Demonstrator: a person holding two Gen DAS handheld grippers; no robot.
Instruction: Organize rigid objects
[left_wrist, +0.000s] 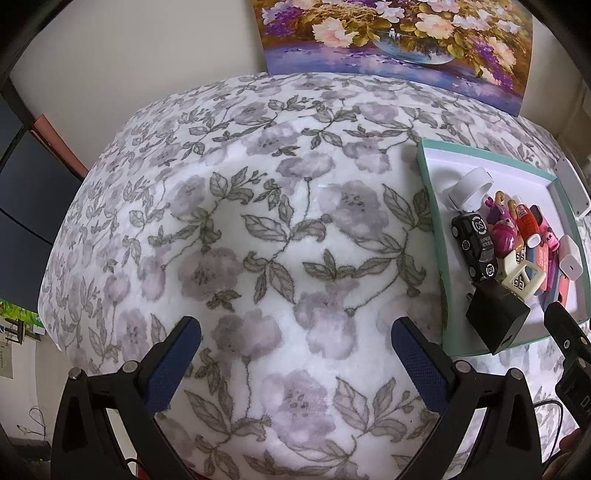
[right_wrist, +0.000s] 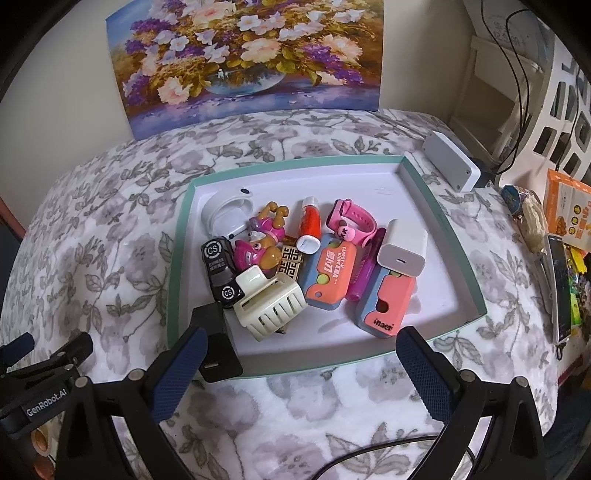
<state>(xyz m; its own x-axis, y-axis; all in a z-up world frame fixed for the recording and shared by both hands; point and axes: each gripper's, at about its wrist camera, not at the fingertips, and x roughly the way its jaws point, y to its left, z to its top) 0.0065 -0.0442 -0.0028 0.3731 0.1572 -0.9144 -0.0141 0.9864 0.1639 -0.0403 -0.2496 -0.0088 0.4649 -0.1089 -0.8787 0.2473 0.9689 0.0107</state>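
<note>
A shallow teal-rimmed white tray (right_wrist: 436, 206) lies on the floral cloth and holds a pile of small objects: a black toy car (right_wrist: 219, 267), a pink dog figure (right_wrist: 262, 240), a cream hair clip (right_wrist: 271, 301), a white charger (right_wrist: 402, 247), orange toy knives (right_wrist: 328, 275), a pink watch (right_wrist: 352, 221) and a black charger (right_wrist: 218, 349) at the front left rim. My right gripper (right_wrist: 301, 363) is open and empty just before the tray's front edge. My left gripper (left_wrist: 295, 356) is open and empty over bare cloth, left of the tray (left_wrist: 430, 184).
A flower painting (right_wrist: 243, 55) leans on the wall behind the table. A grey box (right_wrist: 452, 162) sits at the back right. Snack packets and a phone (right_wrist: 559, 291) lie along the right edge. A cable (right_wrist: 369, 452) runs across the near cloth.
</note>
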